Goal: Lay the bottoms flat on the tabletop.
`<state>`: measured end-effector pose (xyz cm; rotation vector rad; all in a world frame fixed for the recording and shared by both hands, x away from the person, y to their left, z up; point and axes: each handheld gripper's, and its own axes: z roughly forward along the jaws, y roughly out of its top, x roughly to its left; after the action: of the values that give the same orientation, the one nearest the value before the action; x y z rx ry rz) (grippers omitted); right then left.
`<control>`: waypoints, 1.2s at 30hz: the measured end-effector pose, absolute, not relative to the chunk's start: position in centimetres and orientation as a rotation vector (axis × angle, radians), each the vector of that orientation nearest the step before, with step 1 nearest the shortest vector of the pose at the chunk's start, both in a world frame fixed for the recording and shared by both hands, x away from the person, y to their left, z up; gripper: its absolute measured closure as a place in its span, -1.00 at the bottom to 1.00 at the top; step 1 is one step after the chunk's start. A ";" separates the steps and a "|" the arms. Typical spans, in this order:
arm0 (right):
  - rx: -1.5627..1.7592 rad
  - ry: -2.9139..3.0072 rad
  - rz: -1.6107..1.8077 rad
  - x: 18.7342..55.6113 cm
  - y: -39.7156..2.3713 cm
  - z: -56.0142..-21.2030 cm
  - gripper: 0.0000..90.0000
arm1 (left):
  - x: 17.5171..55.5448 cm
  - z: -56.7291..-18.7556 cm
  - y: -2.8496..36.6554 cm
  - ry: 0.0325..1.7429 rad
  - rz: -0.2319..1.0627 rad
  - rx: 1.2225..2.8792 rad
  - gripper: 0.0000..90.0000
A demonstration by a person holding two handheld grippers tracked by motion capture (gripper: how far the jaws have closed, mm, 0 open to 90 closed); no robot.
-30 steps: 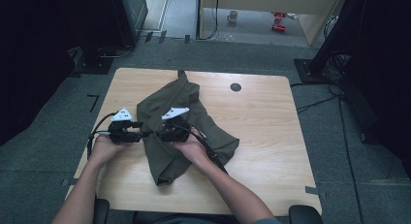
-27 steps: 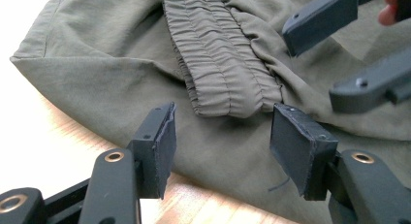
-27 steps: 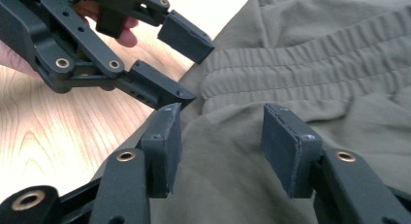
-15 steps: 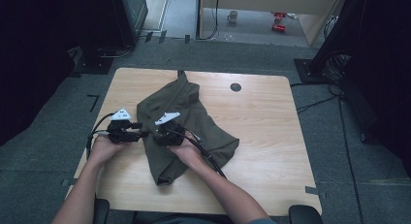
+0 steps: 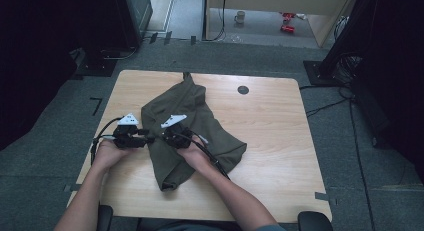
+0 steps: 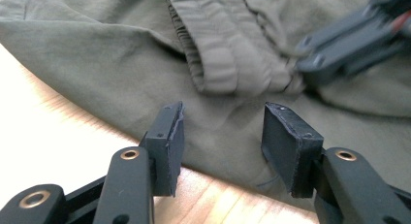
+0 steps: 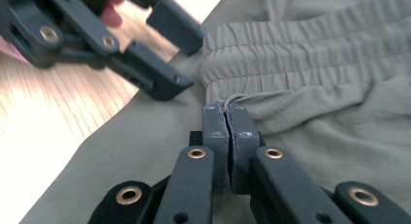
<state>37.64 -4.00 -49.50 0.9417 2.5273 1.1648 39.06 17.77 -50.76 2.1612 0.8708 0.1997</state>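
An olive green garment (image 5: 200,111) with an elastic waistband (image 7: 300,54) lies crumpled on the wooden table (image 5: 280,141). My right gripper (image 7: 227,110) has just closed and is shut on a fold at the waistband's edge (image 6: 228,54); from above it (image 5: 162,137) sits on the garment's left part, pointing left. My left gripper (image 6: 223,132) faces it at the garment's left edge (image 5: 149,139). Its jaws have just been closing a little and stand apart, with fabric lying beyond them and nothing pressed between the pads. The two grippers' tips are close together.
A small black round disc (image 5: 243,89) sits at the table's far side. Cables trail from both grippers, one across the garment (image 5: 210,156). Dark equipment stands flank the table on the grey floor. Bare wood lies to the right of the garment.
My right gripper has slid a little left across the garment toward the left gripper, and its jaws have shut on the fabric. The left hand has stayed put.
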 end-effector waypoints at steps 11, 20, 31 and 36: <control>0.957 2.389 1.233 38.4 -8.6 -45.1 0.97 | 39.1 -50.8 17.4 0.866 0.213 2.175 0.12; 1.031 2.298 1.225 39.6 -13.5 -43.5 0.98 | 39.0 -50.8 17.3 0.860 0.227 2.180 0.12; 1.157 2.220 1.187 41.0 -18.9 -44.0 0.98 | 39.0 -50.9 17.2 0.860 0.228 2.178 0.12; 1.218 2.185 1.196 41.8 -20.8 -44.4 0.98 | 38.9 -50.9 17.2 0.861 0.223 2.175 0.12</control>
<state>41.75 -20.80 -44.37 1.2181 2.1846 1.1962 38.94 17.19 -50.87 2.1747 0.8614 0.2232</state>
